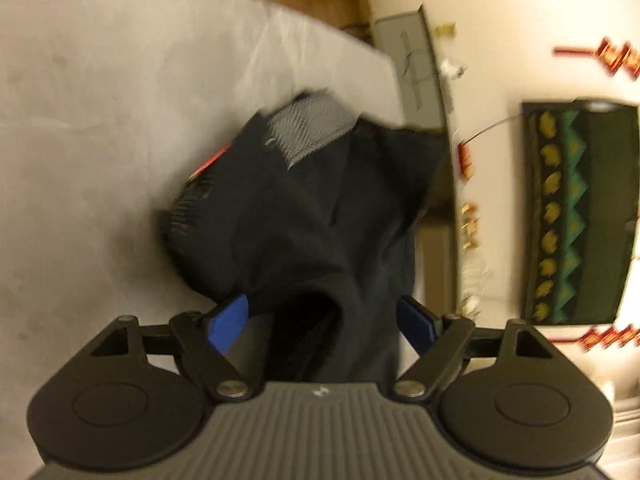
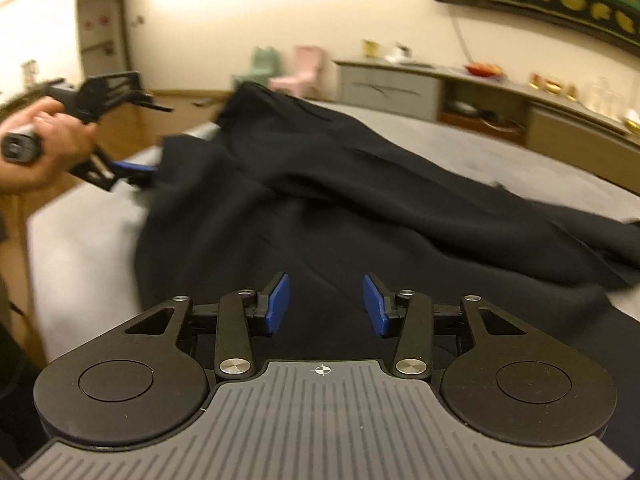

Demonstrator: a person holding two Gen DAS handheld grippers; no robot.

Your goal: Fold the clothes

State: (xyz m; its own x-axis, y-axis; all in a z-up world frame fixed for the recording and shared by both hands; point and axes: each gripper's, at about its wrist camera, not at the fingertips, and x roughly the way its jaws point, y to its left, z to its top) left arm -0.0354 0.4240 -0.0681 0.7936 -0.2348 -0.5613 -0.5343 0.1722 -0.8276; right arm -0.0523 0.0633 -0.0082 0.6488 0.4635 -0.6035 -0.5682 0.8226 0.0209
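1. A black garment [image 2: 320,208] was seen spread in loose folds across a grey bed [image 2: 80,248], and it was bunched rather than flat.
2. In the left wrist view, the garment [image 1: 320,208] was shown with a grey mesh lining [image 1: 312,128] turned out at its far end and a small red tag [image 1: 210,162] at its left side, near the far corner of the bed [image 1: 100,100].
3. The left gripper [image 1: 322,316] was seen with its jaws spread wide. A dark fold of the garment lay between the blue pads [image 1: 228,320], but it could not be told for certain whether either pad touched the cloth; no pinch was shown.
4. In the right wrist view, the left gripper [image 2: 136,170] was seen at the garment's left edge, close to the bed's left edge, and it was held in a person's hand [image 2: 48,148].
5. The right gripper [image 2: 326,304] was seen with its jaws partly spread and nothing pinched; the garment lay beneath and ahead of its blue pads [image 2: 278,304], at the near side of the bed.
6. A long sideboard [image 2: 460,92] was seen against the far wall, beyond the bed's far edge, with a pink chair [image 2: 300,70] to its left.
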